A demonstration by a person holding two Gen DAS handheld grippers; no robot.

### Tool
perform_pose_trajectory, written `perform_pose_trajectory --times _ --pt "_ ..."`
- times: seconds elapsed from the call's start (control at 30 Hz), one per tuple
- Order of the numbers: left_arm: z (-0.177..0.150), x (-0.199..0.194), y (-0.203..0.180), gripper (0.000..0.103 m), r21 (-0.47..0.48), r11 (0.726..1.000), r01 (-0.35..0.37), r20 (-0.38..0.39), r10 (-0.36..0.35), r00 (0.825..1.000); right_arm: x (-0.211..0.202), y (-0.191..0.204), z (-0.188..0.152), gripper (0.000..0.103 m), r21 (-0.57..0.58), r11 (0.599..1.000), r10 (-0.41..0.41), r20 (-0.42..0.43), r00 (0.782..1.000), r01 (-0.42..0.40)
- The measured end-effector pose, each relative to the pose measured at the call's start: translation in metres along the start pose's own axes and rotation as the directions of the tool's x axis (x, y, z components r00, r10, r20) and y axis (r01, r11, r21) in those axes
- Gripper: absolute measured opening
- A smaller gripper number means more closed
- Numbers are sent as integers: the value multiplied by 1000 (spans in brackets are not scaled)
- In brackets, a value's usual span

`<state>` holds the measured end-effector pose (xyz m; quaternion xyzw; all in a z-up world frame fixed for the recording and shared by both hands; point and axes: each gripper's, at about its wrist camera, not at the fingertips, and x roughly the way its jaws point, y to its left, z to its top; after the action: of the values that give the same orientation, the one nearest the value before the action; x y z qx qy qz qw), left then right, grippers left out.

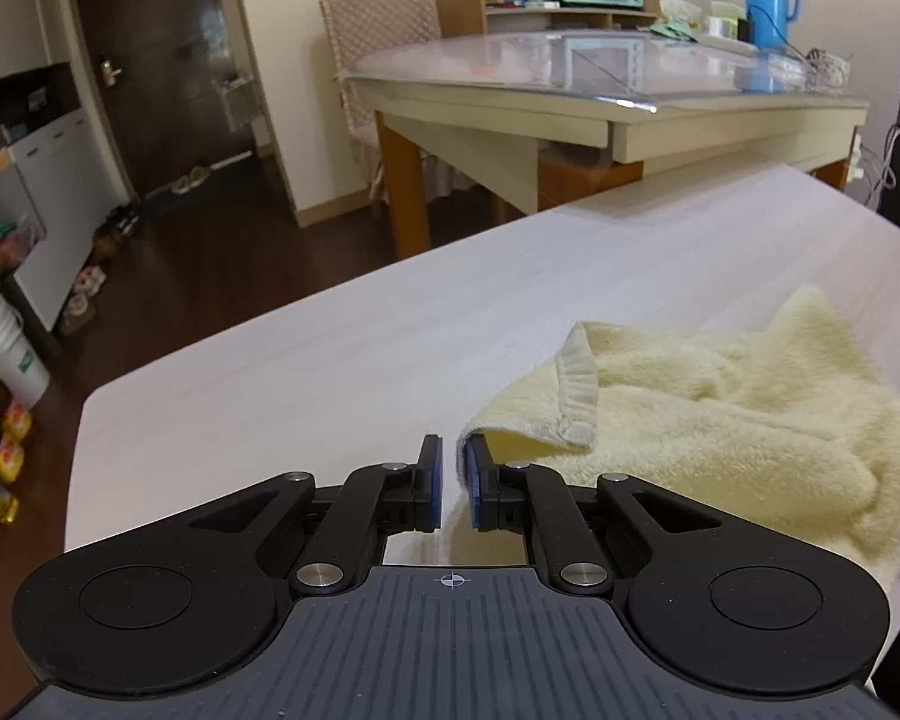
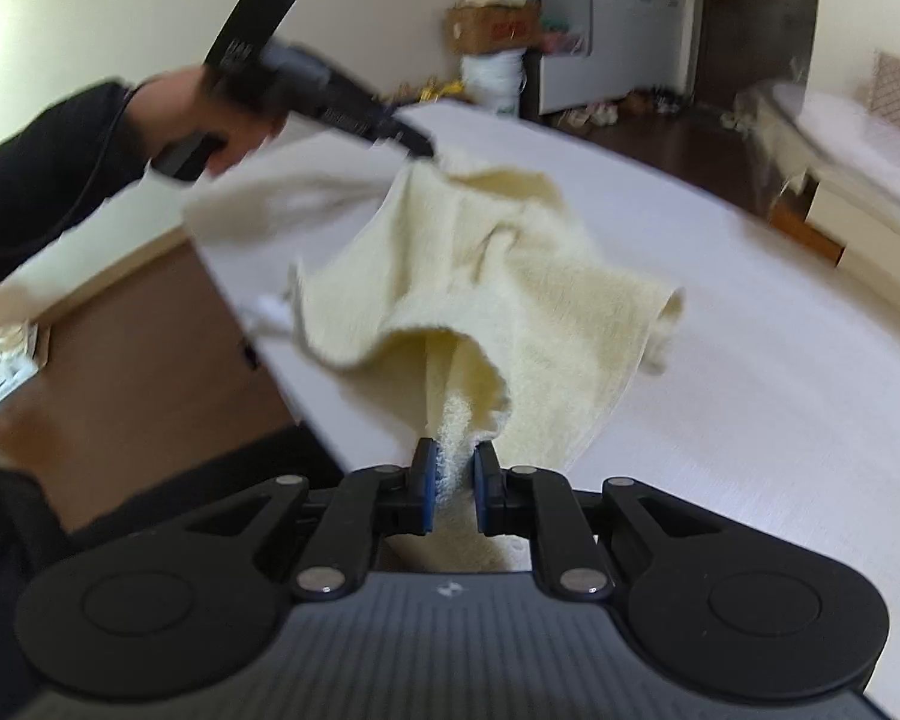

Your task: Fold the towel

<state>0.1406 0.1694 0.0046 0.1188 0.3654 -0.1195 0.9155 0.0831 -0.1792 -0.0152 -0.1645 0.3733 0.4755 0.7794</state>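
Left tool (image 1: pixel 453 483): pads nearly pressed together, only a thin slit showing. In the left wrist view the towel (image 1: pixel 720 420) edge curls around the right-hand pad (image 1: pixel 471 480), and a thin bit of cloth seems to run down through the gap. The right wrist view shows that same tool (image 2: pixel 420 147) at the far peak of the towel, cloth rising up to its tip, so read as pinching a far corner, though that view is motion-blurred. A hand (image 2: pixel 234 120) in a dark sleeve grips its handle.

Right tool (image 2: pixel 453 489): pinching the towel (image 2: pixel 480 276), a bunched nub of terry clearly between the blue pads.

Why held this way, as a judgement: two separate points of the edge are pinched so the cloth can be lifted and stretched flat between them before any fold is laid. Fold not yet made.

Towel: pale yellow, fluffy terry, with a flat woven hem band (image 1: pixel 576 384) turned over near the left tool. It is crumpled, tented up between the two pinches, sagging in deep wrinkles, lower parts resting on the white bench (image 1: pixel 330 360), close to the bench's near edge in the right wrist view. Limp; will drape.
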Motion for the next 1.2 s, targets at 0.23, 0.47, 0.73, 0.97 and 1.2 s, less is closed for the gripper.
perform_pose_trajectory --times 0.23,0.47,0.73,0.97,1.2 --pt "0 5 -10 16 62 998 -6 -16 7 1000 -27 -14 9 38 110 992 41 123 992 -55" --pt "9 10 -33 36 248 969 0 19 -5 1000 -25 -65 33 51 264 964 -82 229 970 19" --pt "21 25 -47 8 361 933 -6 21 -2 1000 4 -83 43 55 281 956 -144 191 971 87" --pt "32 33 -14 7 221 974 -54 55 43 998 26 -102 44 55 353 924 -226 196 954 146" --pt "22 40 -15 7 216 975 -56 35 49 998 58 -103 58 55 287 944 -213 145 966 165"
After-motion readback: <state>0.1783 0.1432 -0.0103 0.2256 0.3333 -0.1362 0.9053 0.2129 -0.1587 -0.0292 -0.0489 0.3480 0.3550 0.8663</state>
